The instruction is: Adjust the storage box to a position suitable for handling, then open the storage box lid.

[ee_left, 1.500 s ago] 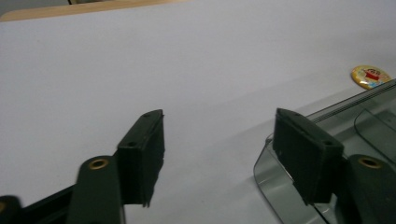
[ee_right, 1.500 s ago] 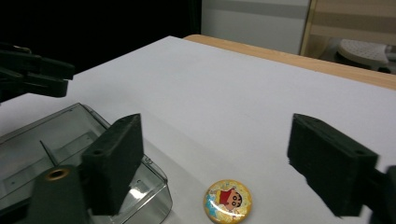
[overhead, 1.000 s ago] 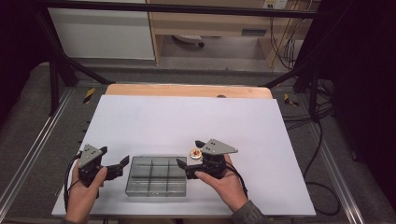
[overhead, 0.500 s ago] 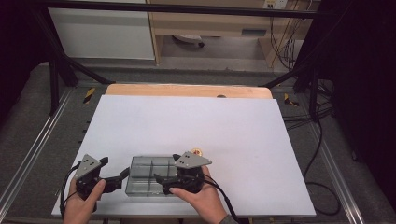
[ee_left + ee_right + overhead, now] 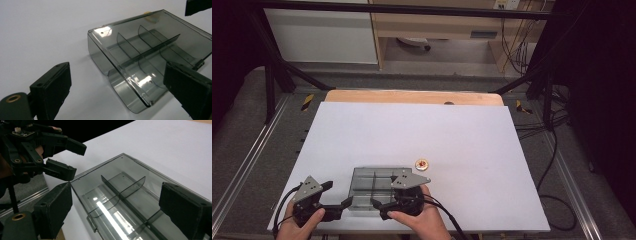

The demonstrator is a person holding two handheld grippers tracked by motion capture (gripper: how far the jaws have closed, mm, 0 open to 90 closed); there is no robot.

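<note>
Divided box (image 5: pixel 150 52): glossy smoky clear plastic, smooth. Counter (image 5: pixel 412 135): matt white sheet, wood edge. Hand-held gripper pads (image 5: pixel 183 207): matt black, slightly rough.

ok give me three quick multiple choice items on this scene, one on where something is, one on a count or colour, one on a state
1. Where does the small round token lie?
A. inside the box
B. on the white sheet just beyond the box's far right corner
C. in a gripper

2. What colour is the divided box?
A. smoky clear grey
B. bright red
C. solid white

3. How stand the left gripper and the right gripper?
A. both shut
B. both open
C. both shut on the token

Key: 1 B, the high view shows it on the sheet; 2 A, the dividers show through its walls; 3 B, each pair of pads stands wide apart.
</note>
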